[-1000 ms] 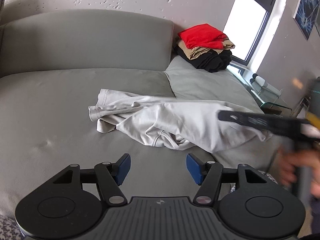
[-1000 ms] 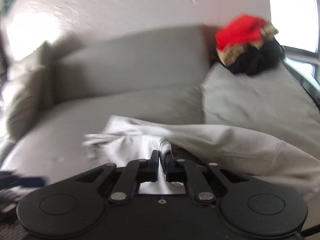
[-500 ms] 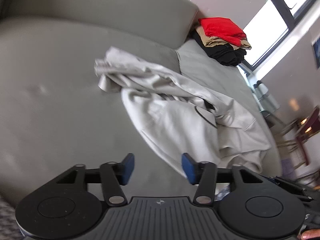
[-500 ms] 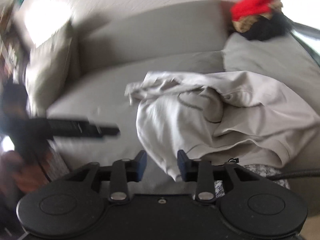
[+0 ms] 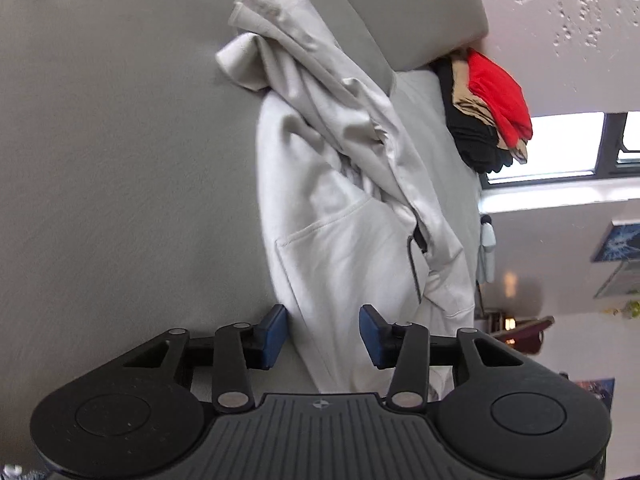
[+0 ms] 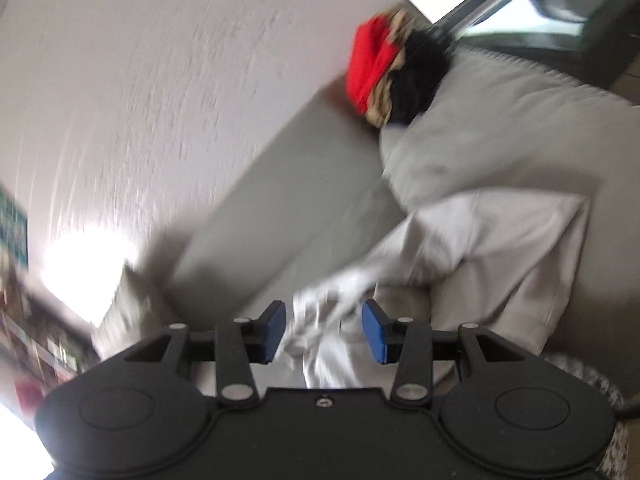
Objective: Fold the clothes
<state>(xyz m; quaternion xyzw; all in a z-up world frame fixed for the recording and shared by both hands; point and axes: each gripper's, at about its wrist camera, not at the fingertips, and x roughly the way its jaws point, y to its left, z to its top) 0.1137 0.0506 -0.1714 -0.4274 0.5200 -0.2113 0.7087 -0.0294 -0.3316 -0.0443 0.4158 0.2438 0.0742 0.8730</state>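
Note:
A pale grey hoodie (image 5: 344,216) lies crumpled on the grey sofa (image 5: 120,160), its front pocket up and a dark drawstring showing. My left gripper (image 5: 322,334) is open, its blue pads on either side of the hoodie's near edge; the view is rolled sideways. My right gripper (image 6: 323,332) is open and empty, with the hoodie (image 6: 500,264) just beyond its pads; this view is tilted and blurred by motion.
A pile of folded clothes (image 5: 488,112), red on tan on black, sits at the sofa's end by the window; it also shows in the right wrist view (image 6: 384,68). The sofa backrest (image 6: 280,200) runs along the white wall.
The right gripper let go of the hoodie, opened and swung with a strong tilt. The left gripper rolled sideways and closed in on the hoodie's near edge. The hoodie now lies spread differently.

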